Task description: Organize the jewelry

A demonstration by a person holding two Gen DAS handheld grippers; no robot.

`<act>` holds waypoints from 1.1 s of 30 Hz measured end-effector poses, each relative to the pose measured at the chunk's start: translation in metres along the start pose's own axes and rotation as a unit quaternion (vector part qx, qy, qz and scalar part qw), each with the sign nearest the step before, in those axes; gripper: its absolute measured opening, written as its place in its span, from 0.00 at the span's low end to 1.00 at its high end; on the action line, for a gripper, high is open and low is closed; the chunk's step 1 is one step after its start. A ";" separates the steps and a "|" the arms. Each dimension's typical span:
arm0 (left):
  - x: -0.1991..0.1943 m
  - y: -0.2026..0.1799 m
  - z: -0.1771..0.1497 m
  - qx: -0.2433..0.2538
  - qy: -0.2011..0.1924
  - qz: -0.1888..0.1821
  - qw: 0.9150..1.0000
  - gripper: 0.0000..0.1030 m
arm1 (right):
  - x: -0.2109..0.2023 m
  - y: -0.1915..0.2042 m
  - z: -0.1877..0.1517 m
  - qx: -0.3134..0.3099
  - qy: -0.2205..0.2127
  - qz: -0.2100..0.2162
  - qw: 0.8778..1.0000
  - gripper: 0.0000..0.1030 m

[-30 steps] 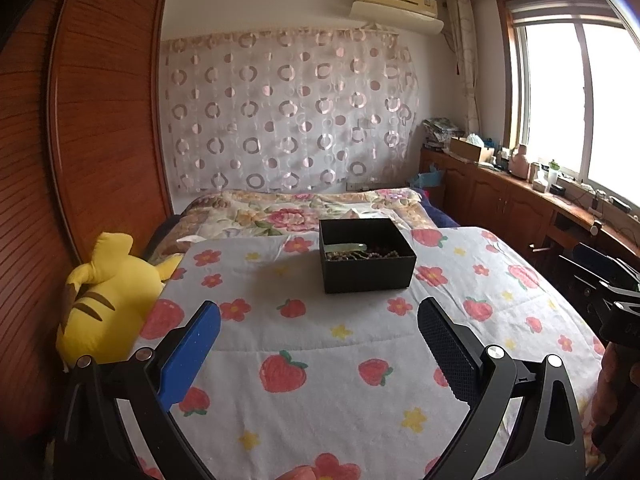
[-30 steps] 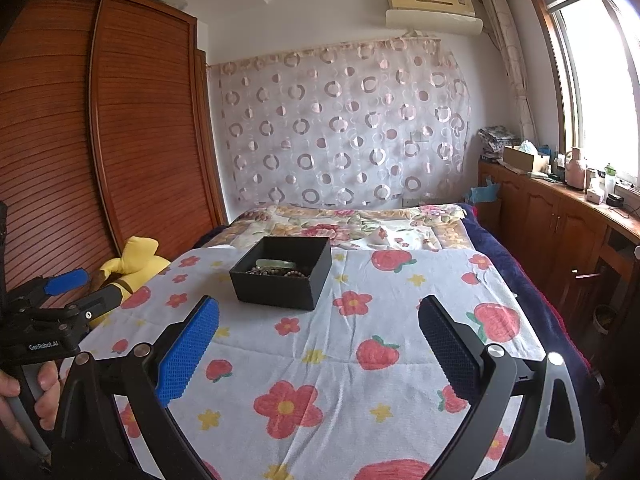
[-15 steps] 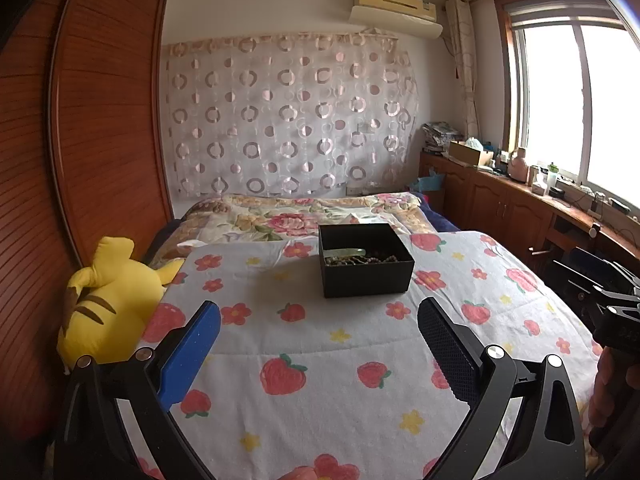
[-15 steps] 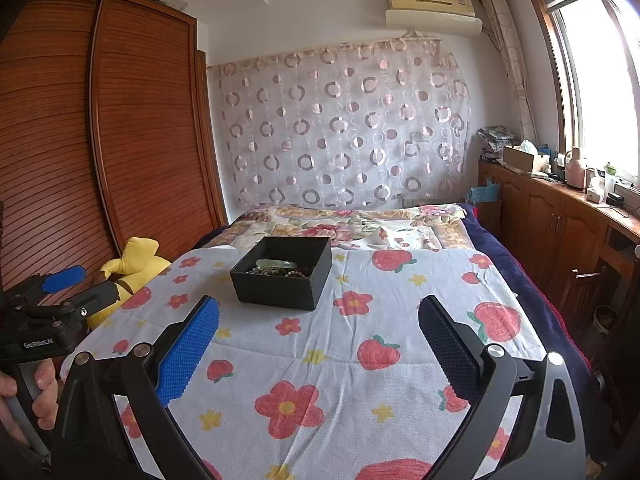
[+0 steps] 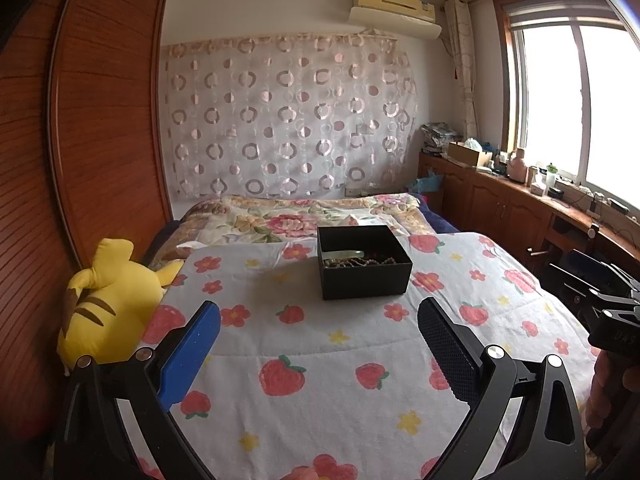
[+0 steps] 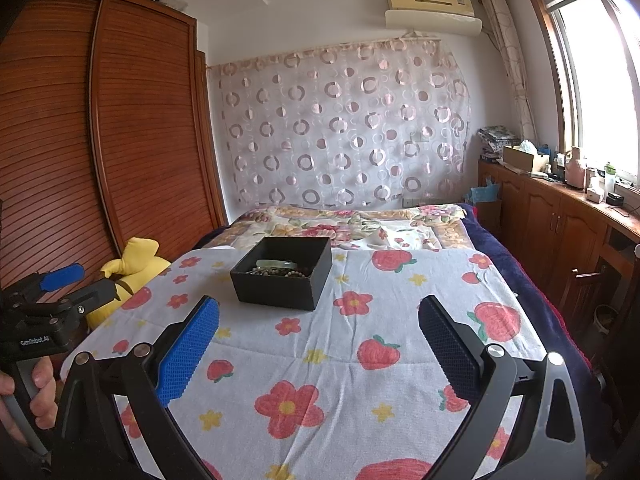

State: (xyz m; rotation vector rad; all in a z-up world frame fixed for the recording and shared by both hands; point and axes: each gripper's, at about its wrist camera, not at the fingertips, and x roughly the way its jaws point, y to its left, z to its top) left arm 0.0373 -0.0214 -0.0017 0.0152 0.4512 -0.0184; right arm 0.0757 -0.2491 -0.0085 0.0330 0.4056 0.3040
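Black open box [image 5: 364, 264] sits on the bed [image 5: 320, 360], on a white cover with strawberries and flowers [image 6: 360, 360], toward the far middle of that cover. Inside it we see a pale green bangle [image 5: 344, 255] lying across dark beaded strands [image 5: 372, 261]; in the right wrist view the same box [image 6: 282, 276] shows the bangle [image 6: 276, 263] and beads [image 6: 286, 272] too. Individual pieces are too small to tell apart.

We hold the left gripper [image 5: 318, 332] above the near part of the bed, jaws spread wide, nothing between them, blue pad on the left, black on the right. It also shows at the left edge of the right wrist view [image 6: 60, 286], held by a hand [image 6: 28, 392] on its handle. The right gripper [image 6: 318, 330] hovers the same way, jaws wide apart and empty, box well beyond the tips. Neither one touches the box.

Yellow plush toy [image 5: 108, 300] lies at the left edge of the bed beside the wooden wardrobe [image 5: 80, 160]. Circle-patterned curtain [image 5: 288, 120] covers the far wall; a wooden counter [image 5: 520, 196] runs along the right under the window [image 5: 580, 100].
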 end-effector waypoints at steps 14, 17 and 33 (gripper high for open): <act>-0.006 0.002 0.009 0.001 -0.010 -0.004 1.000 0.93 | 0.000 0.000 0.000 -0.001 -0.001 -0.001 1.000 0.98; -0.006 0.002 0.010 0.002 -0.010 -0.004 1.000 0.93 | 0.000 0.000 0.000 0.000 -0.001 0.000 1.000 0.98; -0.005 0.001 0.008 0.002 -0.008 0.001 1.000 0.93 | 0.000 0.000 -0.001 0.000 -0.001 -0.001 1.000 0.98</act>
